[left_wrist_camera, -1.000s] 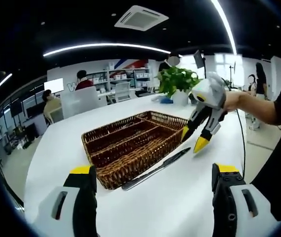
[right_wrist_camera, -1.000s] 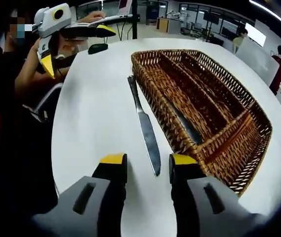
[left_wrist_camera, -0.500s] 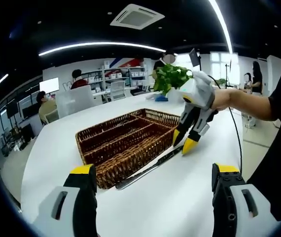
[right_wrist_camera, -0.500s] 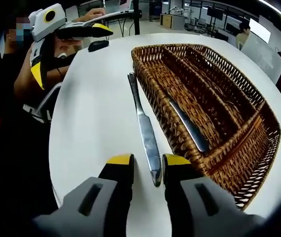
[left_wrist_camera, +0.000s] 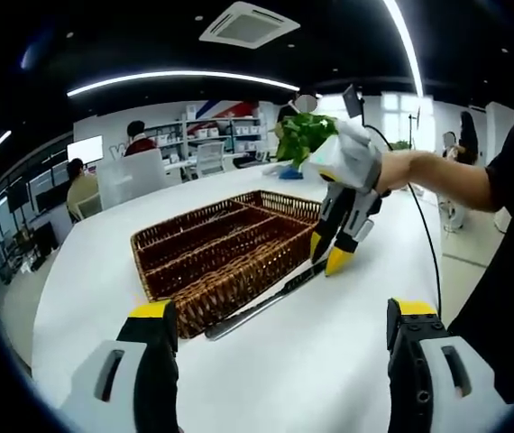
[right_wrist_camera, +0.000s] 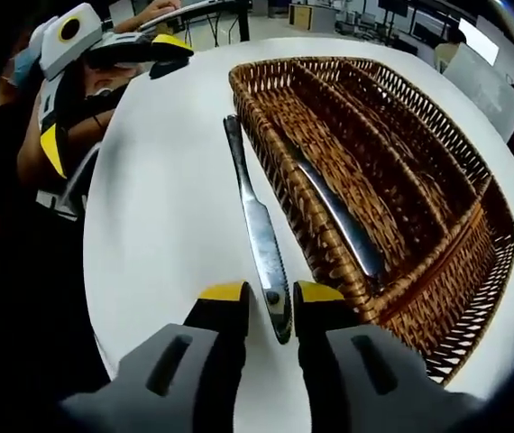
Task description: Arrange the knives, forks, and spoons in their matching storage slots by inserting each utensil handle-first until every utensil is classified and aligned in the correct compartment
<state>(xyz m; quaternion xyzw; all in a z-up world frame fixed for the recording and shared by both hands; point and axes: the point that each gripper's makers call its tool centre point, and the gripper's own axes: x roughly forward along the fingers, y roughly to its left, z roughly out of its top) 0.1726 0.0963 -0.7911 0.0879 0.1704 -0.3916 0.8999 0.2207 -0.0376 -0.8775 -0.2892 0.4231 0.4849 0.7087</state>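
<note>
While the knife (right_wrist_camera: 255, 231) lies flat on the white desk (right_wrist_camera: 162, 207), its blade tip sits between the yellow tips of the right gripper (right_wrist_camera: 270, 293), whose jaws stand narrow around the blade; whether they actually press it cannot be told. From that gripper the knife runs straight ahead, handle farthest away, just beside the near long wall of the wicker tray (right_wrist_camera: 473, 171). A second knife (right_wrist_camera: 334, 212) lies inside the tray's nearest compartment, ahead and to the right of the right gripper. In the left gripper view, the knife (left_wrist_camera: 261, 302) lies ahead of the left gripper (left_wrist_camera: 279, 316), along the tray (left_wrist_camera: 212, 248), with the right gripper (left_wrist_camera: 322, 255) coming down on its far end from the right. The left gripper has its jaws spread wide and holds nothing. Beyond the tray stands a green potted plant (left_wrist_camera: 300, 137), and seated people (left_wrist_camera: 81, 185) are far off to the left.
</note>
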